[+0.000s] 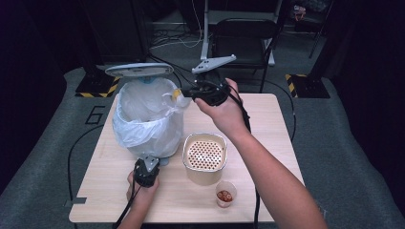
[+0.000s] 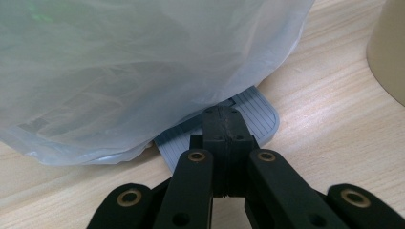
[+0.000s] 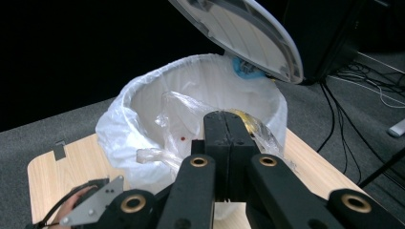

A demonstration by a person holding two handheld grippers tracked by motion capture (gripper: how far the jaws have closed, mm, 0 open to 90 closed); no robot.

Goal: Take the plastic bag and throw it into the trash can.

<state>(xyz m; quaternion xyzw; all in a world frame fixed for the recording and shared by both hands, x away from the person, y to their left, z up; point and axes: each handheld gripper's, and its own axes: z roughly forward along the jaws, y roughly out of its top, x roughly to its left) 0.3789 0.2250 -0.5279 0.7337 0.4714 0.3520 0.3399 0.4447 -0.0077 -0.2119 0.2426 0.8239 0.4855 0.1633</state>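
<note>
hidden: pedal [image 2: 258, 119] partly under liner [image 2: 143, 71] | cup [image 2: 389, 47] cut off

We see the tabletop [image 1: 267, 124] lit evenly from above, with soft, short shadows beside things, while the room beyond its far edge sinks into near black. The high view is slightly soft and grainy. In both gripper views the closest jaw parts blur, and the white bin liner [image 3: 157, 119] glares mildly.
</note>
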